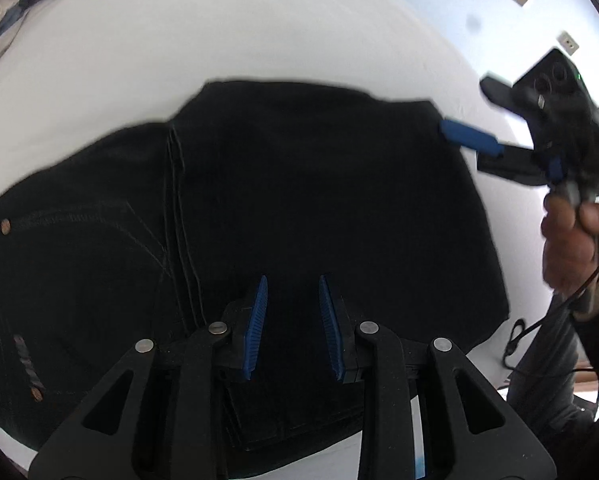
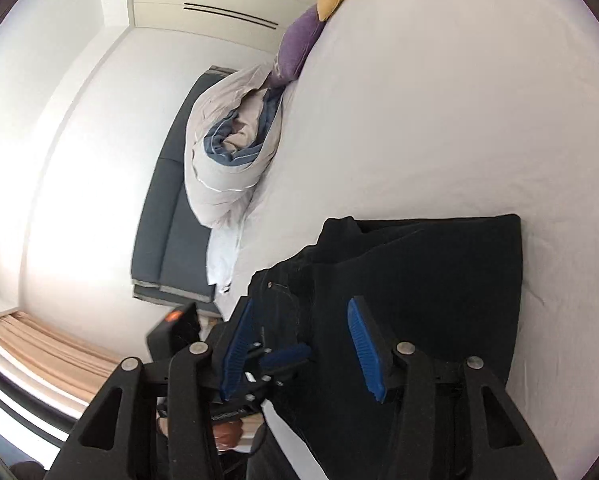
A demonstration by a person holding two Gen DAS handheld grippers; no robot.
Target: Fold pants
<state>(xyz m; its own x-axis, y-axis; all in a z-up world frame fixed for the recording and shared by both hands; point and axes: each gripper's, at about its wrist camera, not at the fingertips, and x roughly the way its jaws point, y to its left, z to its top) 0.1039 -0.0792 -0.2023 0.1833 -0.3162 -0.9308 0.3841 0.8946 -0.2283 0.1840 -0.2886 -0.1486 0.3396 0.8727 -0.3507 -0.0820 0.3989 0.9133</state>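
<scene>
Two hand-held grippers over black pants (image 1: 299,200) lying folded on a white bed sheet (image 1: 179,40). Left gripper (image 1: 292,328) pointing steeply down above the fabric, blue pads a little apart, gripping nothing. Right gripper (image 2: 305,348) at the pants' edge, jaws about half open, empty. Rolled duvet (image 2: 231,160) and purple pillow (image 2: 299,46) at the bed's far side

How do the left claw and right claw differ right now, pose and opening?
Opening: the left claw has a narrow gap between its blue pads; the right claw stands clearly wider.
Pose: the left claw points steeply down over the folded black denim pants; the right claw sits beside the pants' edge, aimed nearly level across the white bed sheet.
Shared: both are empty, neither pinching cloth.
</scene>
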